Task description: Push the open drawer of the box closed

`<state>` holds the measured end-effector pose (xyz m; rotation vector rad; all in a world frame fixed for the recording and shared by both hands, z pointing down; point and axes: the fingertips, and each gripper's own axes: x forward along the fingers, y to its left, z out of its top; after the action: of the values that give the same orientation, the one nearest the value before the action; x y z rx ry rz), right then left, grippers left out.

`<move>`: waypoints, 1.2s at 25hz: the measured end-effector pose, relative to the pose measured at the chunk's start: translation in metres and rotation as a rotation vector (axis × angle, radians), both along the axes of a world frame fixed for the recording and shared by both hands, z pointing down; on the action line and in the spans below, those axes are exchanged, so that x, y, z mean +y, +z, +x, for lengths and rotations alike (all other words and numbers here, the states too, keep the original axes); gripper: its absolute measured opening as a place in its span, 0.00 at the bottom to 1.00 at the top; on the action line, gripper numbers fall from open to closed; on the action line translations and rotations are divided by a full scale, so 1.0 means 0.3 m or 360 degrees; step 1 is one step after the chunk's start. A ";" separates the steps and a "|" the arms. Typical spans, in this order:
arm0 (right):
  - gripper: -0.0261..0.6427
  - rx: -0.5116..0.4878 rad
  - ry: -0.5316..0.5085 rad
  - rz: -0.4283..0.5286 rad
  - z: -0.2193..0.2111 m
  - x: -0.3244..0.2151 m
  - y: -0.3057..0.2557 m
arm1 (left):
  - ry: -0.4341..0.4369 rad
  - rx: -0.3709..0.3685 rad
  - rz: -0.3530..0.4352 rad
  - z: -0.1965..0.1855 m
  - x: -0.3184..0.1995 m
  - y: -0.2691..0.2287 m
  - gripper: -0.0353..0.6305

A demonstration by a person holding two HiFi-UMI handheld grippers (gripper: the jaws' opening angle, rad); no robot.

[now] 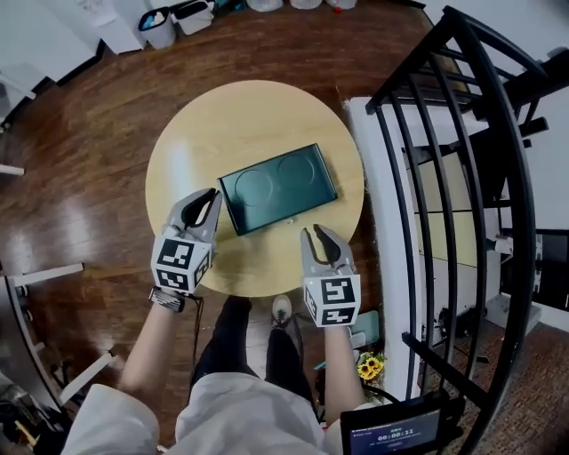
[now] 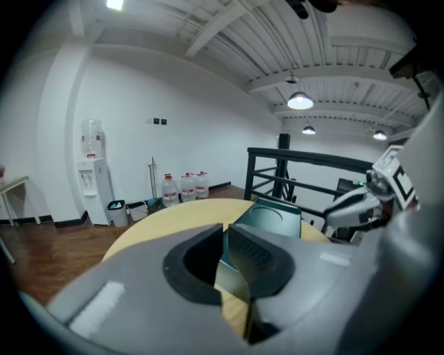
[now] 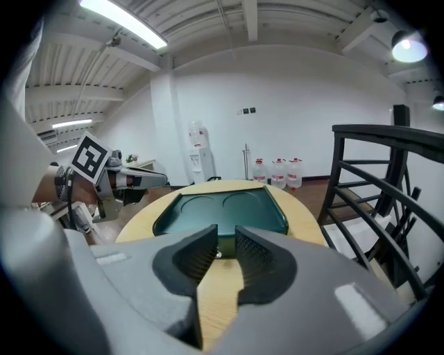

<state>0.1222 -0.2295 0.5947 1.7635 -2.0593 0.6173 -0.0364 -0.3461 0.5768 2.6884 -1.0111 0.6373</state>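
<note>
A dark green flat box (image 1: 277, 187) with two round recesses in its top lies on the round wooden table (image 1: 222, 115). My left gripper (image 1: 212, 195) hovers at the box's left corner (image 2: 267, 216), its jaws nearly touching with nothing between them (image 2: 225, 232). My right gripper (image 1: 316, 233) sits at the table's near edge, pointing at the box's front face (image 3: 222, 208). Its jaws stand a little apart and empty (image 3: 226, 239). A small knob (image 3: 216, 254) shows on that front face, just beyond the fingertips. How far the drawer stands out I cannot tell.
A black metal railing (image 1: 462, 178) runs along the right side of the table. Bins (image 1: 173, 22) stand on the wooden floor at the far side, with water bottles (image 2: 184, 186) and a dispenser (image 2: 90, 180) by the wall. The person's legs (image 1: 258, 342) are at the table's near edge.
</note>
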 end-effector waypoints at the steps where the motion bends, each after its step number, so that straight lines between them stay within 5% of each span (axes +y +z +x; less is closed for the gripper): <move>1: 0.15 0.0002 -0.0006 0.0028 0.004 0.005 -0.027 | -0.0003 0.0006 0.0013 0.004 0.015 -0.020 0.09; 30: 0.09 0.0088 -0.0295 0.0586 0.076 0.180 -0.714 | -0.0220 0.0115 0.0347 0.059 0.461 -0.574 0.06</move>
<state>0.1450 -0.1756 0.3806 1.7197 -2.3780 0.1390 -0.0186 -0.2078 0.4046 2.7679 -1.3016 0.4222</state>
